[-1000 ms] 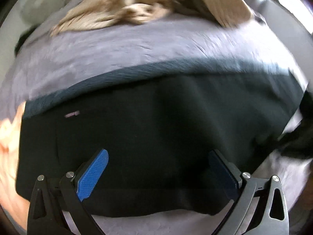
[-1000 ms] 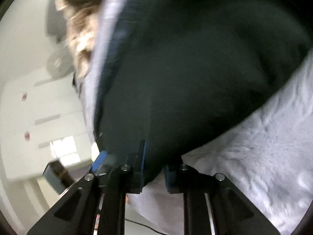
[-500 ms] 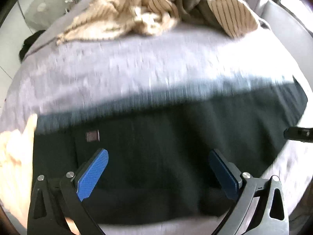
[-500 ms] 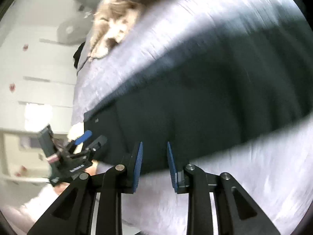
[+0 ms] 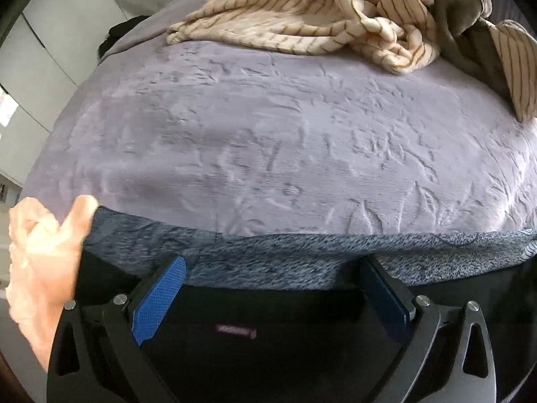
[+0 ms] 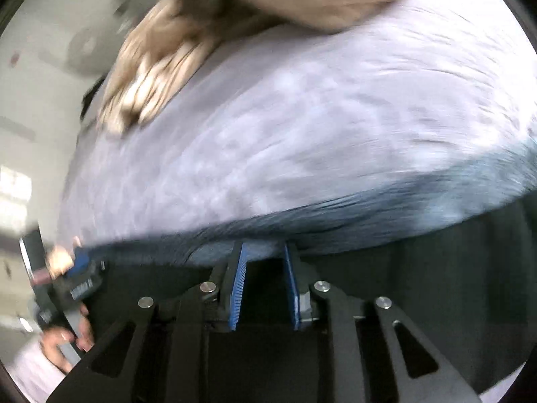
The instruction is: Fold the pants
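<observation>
The black pants (image 5: 268, 362) lie flat on the bed, their far edge turned over to show a grey fleecy inside (image 5: 285, 258); a small pink label (image 5: 235, 329) shows on the black cloth. My left gripper (image 5: 272, 262) hangs wide open over that edge with nothing between its blue pads (image 5: 157, 302). In the right wrist view, my right gripper (image 6: 263, 247) has its jaws a small way apart above the same pants (image 6: 436, 252), with no cloth pinched. The left gripper (image 6: 80, 282) and the hand holding it show at the left there.
The bed is covered by a lilac plush blanket (image 5: 268, 127). A heap of beige striped clothes (image 5: 319, 16) lies at its far side. A bare hand (image 5: 40, 252) rests at the pants' left end. White cupboard doors (image 5: 40, 50) stand beyond the bed.
My right gripper has let go of the pants' edge and its jaws have parted. Both views have swung toward the far fold, so the pants now sit lower in frame. The left gripper stayed open.
</observation>
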### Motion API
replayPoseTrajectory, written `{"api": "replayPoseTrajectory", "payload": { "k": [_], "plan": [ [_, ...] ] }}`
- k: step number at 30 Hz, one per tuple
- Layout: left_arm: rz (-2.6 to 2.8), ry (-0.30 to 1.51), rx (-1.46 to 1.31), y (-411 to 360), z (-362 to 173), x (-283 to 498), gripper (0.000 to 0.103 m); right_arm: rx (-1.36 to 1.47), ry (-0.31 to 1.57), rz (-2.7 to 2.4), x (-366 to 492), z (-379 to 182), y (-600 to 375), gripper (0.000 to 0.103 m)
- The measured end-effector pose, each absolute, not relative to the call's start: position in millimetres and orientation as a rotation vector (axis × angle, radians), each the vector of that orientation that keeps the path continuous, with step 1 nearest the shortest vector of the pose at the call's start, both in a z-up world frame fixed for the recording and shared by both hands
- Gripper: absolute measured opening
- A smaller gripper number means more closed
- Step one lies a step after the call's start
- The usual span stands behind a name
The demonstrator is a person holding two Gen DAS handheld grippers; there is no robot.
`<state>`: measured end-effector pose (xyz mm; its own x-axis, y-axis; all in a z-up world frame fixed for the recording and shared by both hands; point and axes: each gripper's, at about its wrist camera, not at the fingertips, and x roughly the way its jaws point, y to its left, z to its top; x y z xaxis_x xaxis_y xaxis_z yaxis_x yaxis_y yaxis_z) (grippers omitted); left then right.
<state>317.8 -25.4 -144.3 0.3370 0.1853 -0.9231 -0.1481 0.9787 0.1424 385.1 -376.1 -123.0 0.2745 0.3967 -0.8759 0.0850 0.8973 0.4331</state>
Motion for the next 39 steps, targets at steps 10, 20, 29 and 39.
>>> {"api": "replayPoseTrajectory", "payload": {
  "k": [10, 20, 29, 39],
  "plan": [
    [-0.098, 1.244, 0.083, -89, -99, 247, 0.103, 0.664, 1.352, 0.114, 270, -88, -431, 0.061],
    [-0.366, 1.303, 0.147, -156, -86, 194, 0.103, 0.912, 1.296, -0.096, 163, -84, -450, 0.061],
    [-0.308, 1.314, 0.177, -208, -83, 204, 0.103, 0.912, 1.223, -0.093, 182, -78, -515, 0.062],
    [-0.143, 1.326, 0.114, -320, -107, 262, 0.103, 1.012, 1.165, -0.184, 263, -120, -676, 0.062]
  ]
}}
